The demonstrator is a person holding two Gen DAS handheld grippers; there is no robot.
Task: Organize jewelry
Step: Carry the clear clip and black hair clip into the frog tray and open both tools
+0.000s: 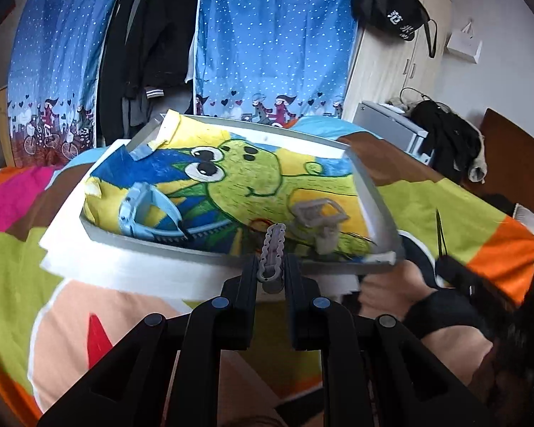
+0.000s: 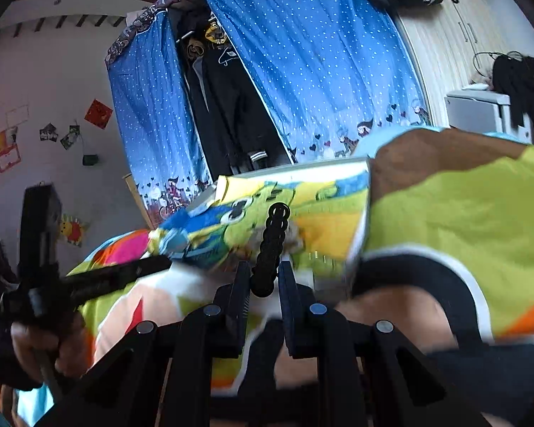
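Observation:
A grey tray (image 1: 373, 195) lined with a frog-cartoon cloth sits on a white foam block (image 1: 89, 259) on the bed. On the cloth lie a light blue claw clip (image 1: 146, 210), a whitish clip (image 1: 318, 217) and a thin red cord (image 1: 261, 223). My left gripper (image 1: 271, 267) is shut on a grey beaded clip (image 1: 273, 249), held upright at the tray's near rim. In the right wrist view, my right gripper (image 2: 264, 270) is shut on a black beaded clip (image 2: 272, 245), in front of the blurred tray (image 2: 295, 170).
A colourful bedspread (image 1: 445, 206) covers the bed around the tray. A hand (image 1: 391, 284) holds the right gripper close to the tray's near right corner. The other hand (image 2: 35, 341) and the left gripper's body (image 2: 39, 235) show at far left. A blue curtain wardrobe (image 1: 274, 46) stands behind.

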